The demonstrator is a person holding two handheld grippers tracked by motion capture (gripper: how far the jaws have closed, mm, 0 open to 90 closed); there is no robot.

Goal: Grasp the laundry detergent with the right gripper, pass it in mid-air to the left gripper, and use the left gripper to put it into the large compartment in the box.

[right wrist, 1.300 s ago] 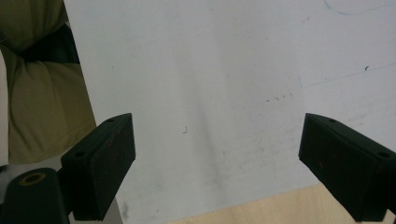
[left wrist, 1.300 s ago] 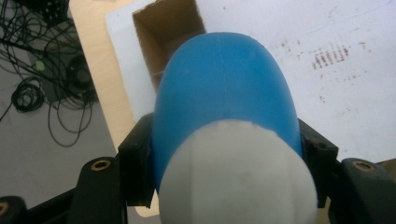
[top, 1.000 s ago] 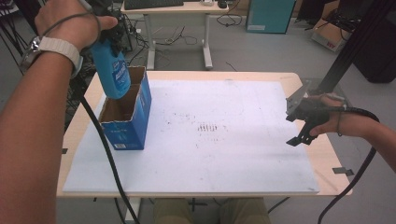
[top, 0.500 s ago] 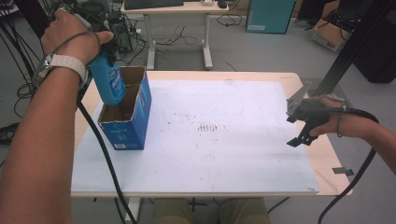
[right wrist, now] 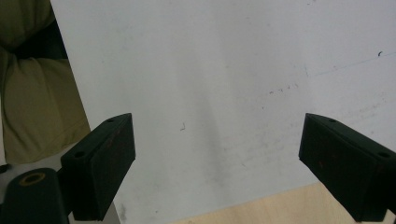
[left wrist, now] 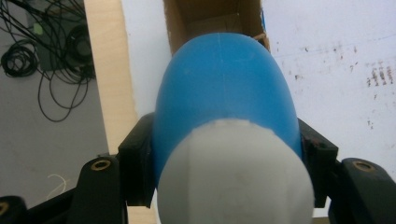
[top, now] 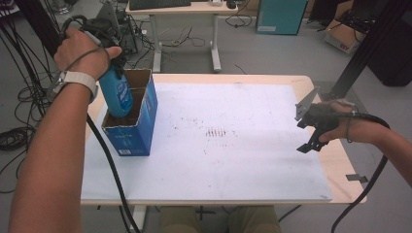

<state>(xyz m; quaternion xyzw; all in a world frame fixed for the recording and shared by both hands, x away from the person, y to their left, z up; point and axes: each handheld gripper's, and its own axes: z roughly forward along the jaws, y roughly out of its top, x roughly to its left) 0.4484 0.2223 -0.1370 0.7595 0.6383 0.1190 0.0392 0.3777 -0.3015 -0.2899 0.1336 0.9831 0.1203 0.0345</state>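
Change since 1 second back: lower now, the left gripper point(top: 109, 63) has brought the blue bottle point(top: 116, 94) down from above the box; its bottom end is now inside the open top. I see my right gripper point(top: 311, 136) has kept its place.
Left gripper: I have it clamped on the blue bottle just below the white cap point(left wrist: 236, 175), 1 jaw pressing each side, as the left gripper view shows.
Blue bottle: it hangs nearly upright, cap end up by the hand, leaning slightly, its lower end within the box mouth. Whether it touches the box floor I cannot tell.
Box point(top: 133, 131): 1 blue cardboard box with brown inner walls, top flaps open, standing at the far left of the counter point(top: 311, 80) on the white sheet point(top: 233, 145).
Right gripper: jaws spread wide with nothing between them, held just above the counter's right edge, well apart from the box.
Writing: a small white label sits low on the box's front face, and the bottle carries pale print; neither is sharp enough for me to read. I make out no brand.
White sheet: scuffed with dark specks and a cluster of short dark strokes point(top: 216, 132) near its middle.
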